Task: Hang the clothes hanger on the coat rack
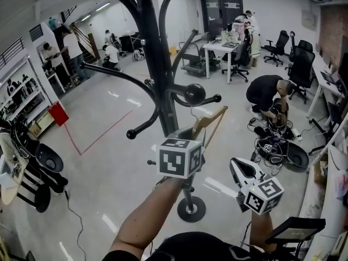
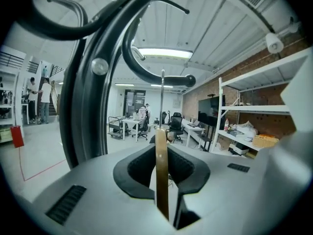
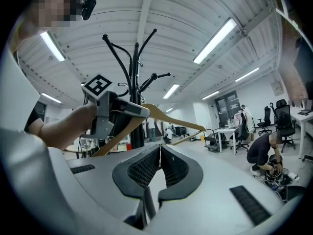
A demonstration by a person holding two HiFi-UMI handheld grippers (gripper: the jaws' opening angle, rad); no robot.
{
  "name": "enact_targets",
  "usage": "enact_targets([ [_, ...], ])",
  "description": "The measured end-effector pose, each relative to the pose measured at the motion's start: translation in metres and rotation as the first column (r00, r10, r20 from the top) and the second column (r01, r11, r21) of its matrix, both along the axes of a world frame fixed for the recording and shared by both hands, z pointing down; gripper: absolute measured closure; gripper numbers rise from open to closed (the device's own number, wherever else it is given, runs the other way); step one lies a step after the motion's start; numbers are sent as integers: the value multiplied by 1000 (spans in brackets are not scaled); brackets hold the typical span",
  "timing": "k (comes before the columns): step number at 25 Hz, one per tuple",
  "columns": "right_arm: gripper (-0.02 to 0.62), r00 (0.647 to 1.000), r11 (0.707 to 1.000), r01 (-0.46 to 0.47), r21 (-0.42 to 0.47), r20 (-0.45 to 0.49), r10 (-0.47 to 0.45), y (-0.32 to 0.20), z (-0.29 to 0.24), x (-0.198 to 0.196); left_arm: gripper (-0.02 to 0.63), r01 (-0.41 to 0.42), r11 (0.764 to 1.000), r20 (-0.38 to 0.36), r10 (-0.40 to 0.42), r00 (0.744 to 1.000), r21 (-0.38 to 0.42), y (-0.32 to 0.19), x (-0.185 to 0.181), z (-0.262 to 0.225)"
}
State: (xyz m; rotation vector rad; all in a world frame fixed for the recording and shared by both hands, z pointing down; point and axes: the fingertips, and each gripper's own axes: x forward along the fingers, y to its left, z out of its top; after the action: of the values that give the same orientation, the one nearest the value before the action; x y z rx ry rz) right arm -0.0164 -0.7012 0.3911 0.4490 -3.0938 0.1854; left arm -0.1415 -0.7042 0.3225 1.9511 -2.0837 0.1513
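The black coat rack (image 1: 155, 64) stands right in front of me, its curved arms ending in balls. My left gripper (image 1: 191, 134) is shut on the wooden clothes hanger (image 1: 209, 121) and holds it up beside the pole. In the left gripper view the hanger (image 2: 162, 175) shows edge-on between the jaws. Its wire hook (image 2: 162, 97) rises to a ball-tipped rack arm (image 2: 188, 81); I cannot tell whether it rests on it. My right gripper (image 1: 239, 167) hangs lower right, shut and empty (image 3: 160, 148). The right gripper view shows the hanger (image 3: 166, 119) and rack (image 3: 132, 72) ahead.
The rack's round base (image 1: 191, 208) sits on the grey floor below my arms. A person crouches over cables (image 1: 269, 94) at right. Desks and office chairs (image 1: 239, 50) fill the back. A red box (image 1: 58, 113) and shelving stand at left.
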Motion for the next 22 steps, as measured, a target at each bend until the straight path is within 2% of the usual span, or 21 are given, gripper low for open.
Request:
enact_targets([
  [6, 588, 1000, 1000, -7, -9, 4, 7, 0, 5, 2, 552, 13, 1000, -8, -13, 1000, -6, -2, -2, 5],
  [12, 588, 1000, 1000, -17, -8, -5, 17, 6, 2, 1, 552, -3, 1000, -4, 3, 1000, 21, 3, -1, 1],
  [22, 588, 999, 1000, -21, -10, -27, 20, 9, 6, 0, 551, 3, 997, 64, -8, 998, 78, 8, -3, -4],
])
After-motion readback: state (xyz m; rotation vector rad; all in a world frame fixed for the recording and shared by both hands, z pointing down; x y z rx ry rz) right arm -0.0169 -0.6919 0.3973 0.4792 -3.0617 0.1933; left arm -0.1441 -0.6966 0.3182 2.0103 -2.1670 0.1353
